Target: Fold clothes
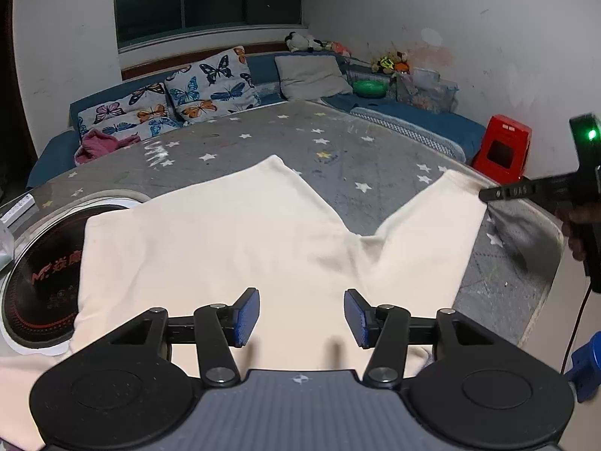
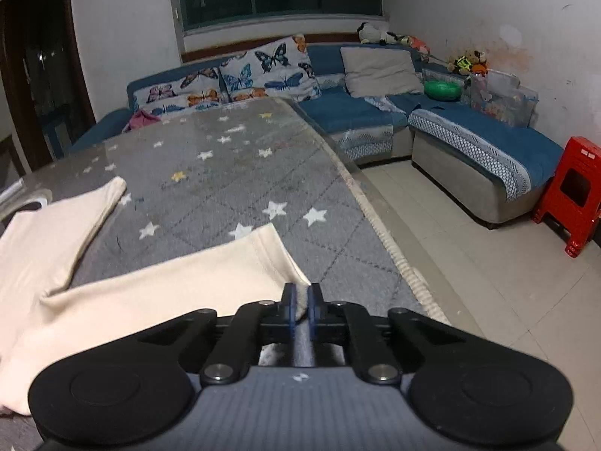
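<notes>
A cream pair of shorts (image 1: pixel 240 240) lies spread on the grey star-patterned table cover (image 1: pixel 338 150), its two legs pointing away from me. My left gripper (image 1: pixel 301 317) is open just above the waist end, its blue pads (image 1: pixel 248 315) apart and empty. My right gripper (image 2: pixel 301 306) is shut on the hem corner of the right leg (image 2: pixel 210 274). In the left wrist view the right gripper (image 1: pixel 488 193) shows at the far right, pinching that leg's end. The other leg (image 2: pixel 75 210) lies flat at the left.
A round black induction cooker (image 1: pixel 41 274) lies partly under the cloth at the left. A blue sofa (image 2: pixel 357 112) with butterfly cushions runs behind and to the right of the table. A red plastic stool (image 2: pixel 571 206) stands on the tiled floor. The table's right edge (image 2: pixel 379 233) is close.
</notes>
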The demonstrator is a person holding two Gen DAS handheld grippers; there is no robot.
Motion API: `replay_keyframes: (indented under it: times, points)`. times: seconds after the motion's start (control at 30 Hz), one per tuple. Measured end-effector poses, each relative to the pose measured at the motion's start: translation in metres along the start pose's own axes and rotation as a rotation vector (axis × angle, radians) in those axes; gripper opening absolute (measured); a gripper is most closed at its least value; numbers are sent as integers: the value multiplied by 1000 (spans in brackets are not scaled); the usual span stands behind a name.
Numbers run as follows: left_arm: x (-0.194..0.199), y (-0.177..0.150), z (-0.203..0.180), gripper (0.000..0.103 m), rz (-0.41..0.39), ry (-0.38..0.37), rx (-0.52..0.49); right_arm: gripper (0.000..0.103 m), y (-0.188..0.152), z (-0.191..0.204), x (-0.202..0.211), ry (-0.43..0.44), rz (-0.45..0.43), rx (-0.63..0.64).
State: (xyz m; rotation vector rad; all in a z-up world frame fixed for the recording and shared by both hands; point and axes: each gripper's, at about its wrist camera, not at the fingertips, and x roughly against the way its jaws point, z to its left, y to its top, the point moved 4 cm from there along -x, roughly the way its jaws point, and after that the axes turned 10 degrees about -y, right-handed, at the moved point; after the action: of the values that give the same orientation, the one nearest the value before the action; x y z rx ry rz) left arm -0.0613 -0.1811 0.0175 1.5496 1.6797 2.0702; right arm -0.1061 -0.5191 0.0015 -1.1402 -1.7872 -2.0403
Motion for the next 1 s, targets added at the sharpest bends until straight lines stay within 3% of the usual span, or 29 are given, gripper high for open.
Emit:
replay_keyframes:
  times: [0.27,0.4,0.77,1.0]
  points:
    - [-17,-11,-17,56,46,-37,-38,4,21,-3,41,53,-93,-25]
    - [-16,-18,-24,58,51,-49,-62,4,41,10,67,120,-139,-14]
    - [44,-30,12,66,-73,6,27,4,92,127,153,348,-295,200]
    - [86,-48,53,66,-145,79,136,4,83,238,164,478,-279,384]
